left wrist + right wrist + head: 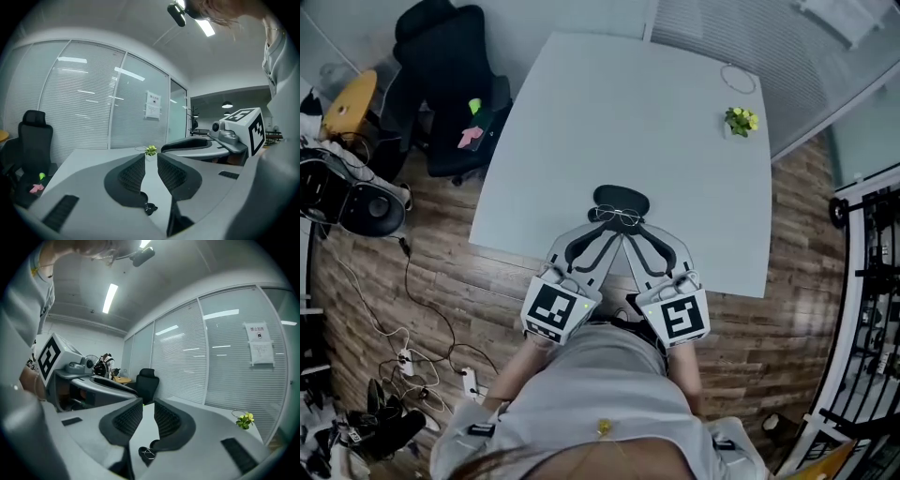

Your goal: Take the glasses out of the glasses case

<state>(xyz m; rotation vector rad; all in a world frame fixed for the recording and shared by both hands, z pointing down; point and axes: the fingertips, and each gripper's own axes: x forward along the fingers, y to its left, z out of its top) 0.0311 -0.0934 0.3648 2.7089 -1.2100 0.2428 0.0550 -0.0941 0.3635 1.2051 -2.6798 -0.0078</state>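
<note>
In the head view the glasses (617, 217) lie by the near side of the black glasses case (622, 198), at the tips of the left gripper (604, 226) and right gripper (632, 228). In the left gripper view its jaws stand a little apart, holding nothing. The right gripper view shows the same, with the glasses (146, 453) low in the gap. I think it is best to pinch the thin frame softly.

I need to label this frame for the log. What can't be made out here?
Glasses case: in the head view it is too small, and too covered by the glasses, to tell open from shut.
Glasses: in both gripper views only a sliver shows through the jaw gap.
Wall notice: print too small in the left gripper view.
</note>
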